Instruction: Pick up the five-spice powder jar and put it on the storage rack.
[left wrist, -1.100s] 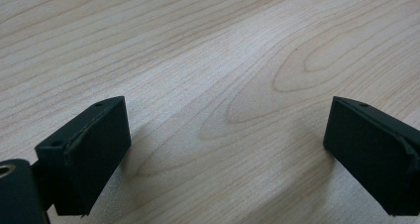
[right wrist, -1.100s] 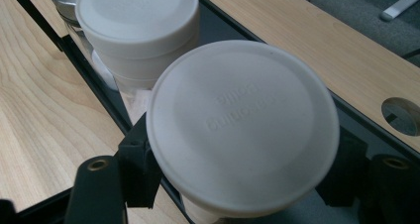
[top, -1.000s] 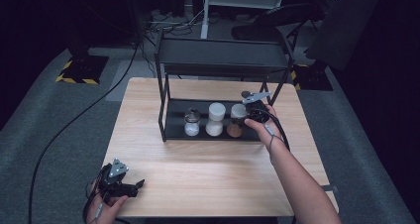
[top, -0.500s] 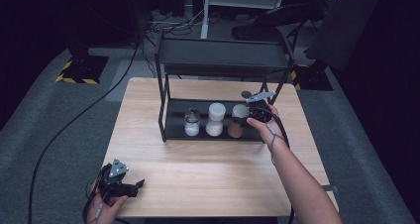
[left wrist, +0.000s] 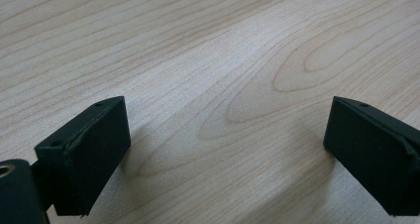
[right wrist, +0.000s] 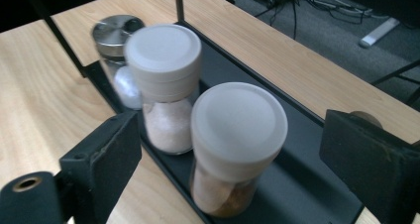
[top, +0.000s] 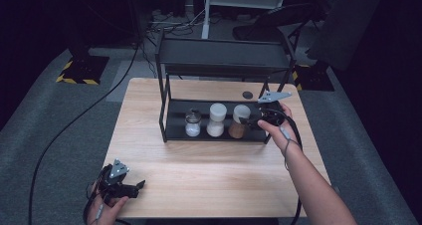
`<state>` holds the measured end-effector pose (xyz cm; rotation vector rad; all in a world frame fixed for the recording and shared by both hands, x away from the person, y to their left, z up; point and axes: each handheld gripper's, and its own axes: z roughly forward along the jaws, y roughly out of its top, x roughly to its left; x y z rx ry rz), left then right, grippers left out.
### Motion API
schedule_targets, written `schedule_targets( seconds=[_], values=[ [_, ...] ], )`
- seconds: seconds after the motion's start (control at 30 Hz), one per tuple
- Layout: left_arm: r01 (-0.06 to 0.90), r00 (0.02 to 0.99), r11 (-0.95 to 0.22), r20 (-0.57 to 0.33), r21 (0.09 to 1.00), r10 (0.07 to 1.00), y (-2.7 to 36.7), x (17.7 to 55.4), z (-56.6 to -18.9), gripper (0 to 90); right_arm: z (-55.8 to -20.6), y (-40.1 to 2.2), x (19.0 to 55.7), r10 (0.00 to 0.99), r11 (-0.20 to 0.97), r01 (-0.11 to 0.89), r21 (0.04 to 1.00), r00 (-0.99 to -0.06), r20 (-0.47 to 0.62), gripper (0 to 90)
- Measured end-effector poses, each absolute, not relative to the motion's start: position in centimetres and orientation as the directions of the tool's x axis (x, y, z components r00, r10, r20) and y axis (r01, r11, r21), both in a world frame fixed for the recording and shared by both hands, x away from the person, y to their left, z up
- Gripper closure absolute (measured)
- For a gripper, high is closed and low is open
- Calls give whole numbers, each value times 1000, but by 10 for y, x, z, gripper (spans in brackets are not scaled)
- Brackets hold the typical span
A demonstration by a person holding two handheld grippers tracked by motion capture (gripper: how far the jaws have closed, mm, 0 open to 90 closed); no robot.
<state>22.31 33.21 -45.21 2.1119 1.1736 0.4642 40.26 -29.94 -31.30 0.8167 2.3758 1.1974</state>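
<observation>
Where the rack (top: pixel 224 65) stands, 3 jars (top: pixel 216 120) line its shelf.

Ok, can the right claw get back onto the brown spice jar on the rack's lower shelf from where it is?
Probably yes. The right claw has just been opening, and its jaws now stand apart on either side of the brown spice jar without touching it. Nothing lies between them; the rack's upper shelf sits well above.

Right tool (top: pixel 255 120) jaws opened, released brown-spice jar (top: pixel 240 121).
</observation>
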Motion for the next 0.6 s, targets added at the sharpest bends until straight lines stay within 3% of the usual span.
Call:
schedule_targets(
  seconds=[0.6],
  values=[
    [608,532,-372,-12,702,847,332,223,-452,35,-309,-339,343,619,442,297,847,-784,-48,66]
  ],
)
